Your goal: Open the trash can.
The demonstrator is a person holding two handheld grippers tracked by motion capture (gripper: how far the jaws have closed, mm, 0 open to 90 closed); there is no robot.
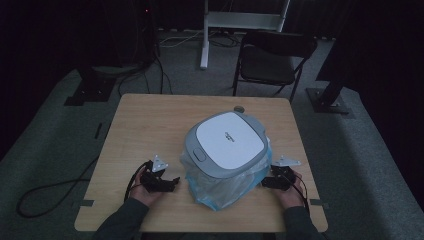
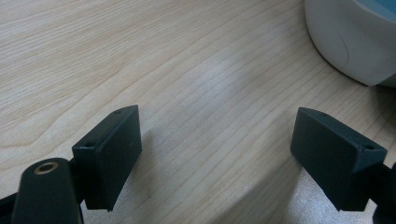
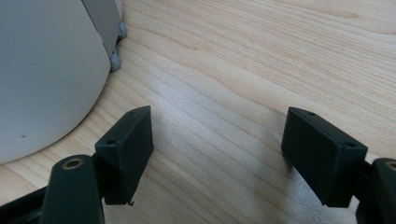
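A grey-and-white rice cooker (image 1: 226, 145) sits in the middle of the wooden table (image 1: 150, 120), standing in a clear bluish plastic bag (image 1: 220, 187) bunched around its base. My left gripper (image 1: 172, 183) rests on the table just left of the bag, open, with bare wood between its jaws (image 2: 215, 154). The cooker's white wall (image 2: 345, 42) shows at the top right of the left gripper view. My right gripper (image 1: 267, 182) lies at the bag's right side, open and holding nothing (image 3: 217, 149). The cooker's pale side (image 3: 42, 79) rises to its left.
A black folding chair (image 1: 272, 60) stands beyond the table's far edge, beside a white stand (image 1: 205, 35). Black cables (image 1: 55, 190) lie on the grey carpet to the left. The table's near edge is close under both hands.
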